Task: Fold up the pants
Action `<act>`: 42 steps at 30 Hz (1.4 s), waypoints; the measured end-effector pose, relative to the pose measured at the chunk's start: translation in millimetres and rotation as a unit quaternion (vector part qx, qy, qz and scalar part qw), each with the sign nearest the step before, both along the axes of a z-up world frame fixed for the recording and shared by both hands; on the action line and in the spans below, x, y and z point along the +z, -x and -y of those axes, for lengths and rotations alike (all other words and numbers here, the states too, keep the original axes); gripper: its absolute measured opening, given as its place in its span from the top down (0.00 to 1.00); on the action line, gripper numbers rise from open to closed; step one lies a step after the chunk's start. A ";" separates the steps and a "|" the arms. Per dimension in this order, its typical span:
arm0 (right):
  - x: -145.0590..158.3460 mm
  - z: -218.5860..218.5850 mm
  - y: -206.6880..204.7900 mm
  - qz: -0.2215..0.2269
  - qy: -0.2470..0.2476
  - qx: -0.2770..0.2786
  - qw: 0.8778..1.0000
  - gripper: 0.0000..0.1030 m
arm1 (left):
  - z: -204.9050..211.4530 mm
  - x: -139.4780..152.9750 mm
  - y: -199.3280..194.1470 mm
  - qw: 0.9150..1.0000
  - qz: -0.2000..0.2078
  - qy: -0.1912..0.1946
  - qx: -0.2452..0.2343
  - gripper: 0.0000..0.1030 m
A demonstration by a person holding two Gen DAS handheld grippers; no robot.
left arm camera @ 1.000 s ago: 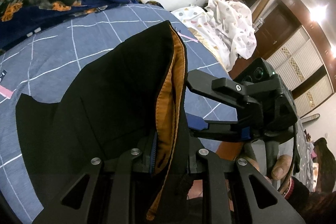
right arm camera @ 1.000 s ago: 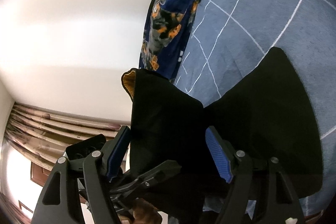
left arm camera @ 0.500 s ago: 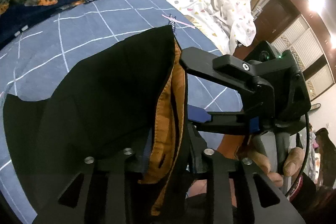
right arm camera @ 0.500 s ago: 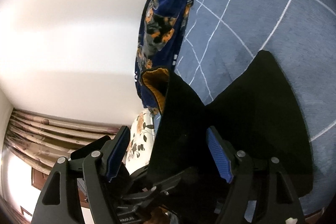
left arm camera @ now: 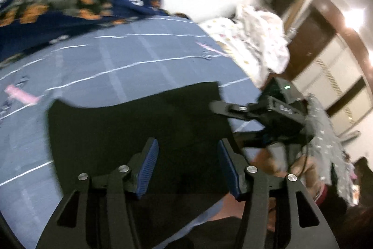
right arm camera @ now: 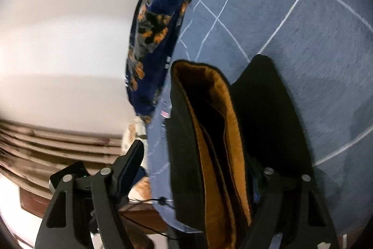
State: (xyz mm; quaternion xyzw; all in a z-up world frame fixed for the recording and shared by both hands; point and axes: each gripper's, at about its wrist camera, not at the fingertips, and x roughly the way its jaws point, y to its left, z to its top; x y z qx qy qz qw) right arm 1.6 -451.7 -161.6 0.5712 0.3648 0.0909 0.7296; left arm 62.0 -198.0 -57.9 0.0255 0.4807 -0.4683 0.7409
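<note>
The black pants [left arm camera: 139, 127] with orange fleece lining lie on the blue checked bedsheet [left arm camera: 130, 57]. My left gripper [left arm camera: 187, 169] is open and empty just above the flat black cloth. In the right wrist view the pants' waist [right arm camera: 209, 132] stands open between my right gripper's fingers, showing the orange lining. My right gripper [right arm camera: 195, 169] is wide open around that waist edge; its right finger is partly hidden by cloth. The right gripper also shows in the left wrist view [left arm camera: 268, 113], at the pants' right edge.
A dark blue floral blanket [left arm camera: 70, 1] lies along the far side of the bed by the white wall. A white dotted cloth [left arm camera: 254, 39] is piled at the bed's right end. A dark wooden door and wardrobe [left arm camera: 326, 55] stand beyond.
My left gripper has opened and let go of the pants' waist, which dropped flat on the sheet. The right gripper has closed in around the open waist edge.
</note>
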 end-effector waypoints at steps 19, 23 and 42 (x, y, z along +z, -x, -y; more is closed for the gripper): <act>-22.9 29.7 13.3 -0.004 0.040 -0.003 0.999 0.85 | -100.5 -52.2 -28.0 0.992 -0.043 -0.033 0.111 0.45; -25.6 30.2 12.5 0.005 0.028 -0.004 1.000 0.85 | -92.6 -57.1 -22.6 0.994 -0.043 -0.043 0.096 0.45; 30.0 37.6 64.6 0.066 0.056 -0.006 0.996 0.77 | -83.8 -66.9 -18.8 0.994 -0.065 -0.034 0.082 0.41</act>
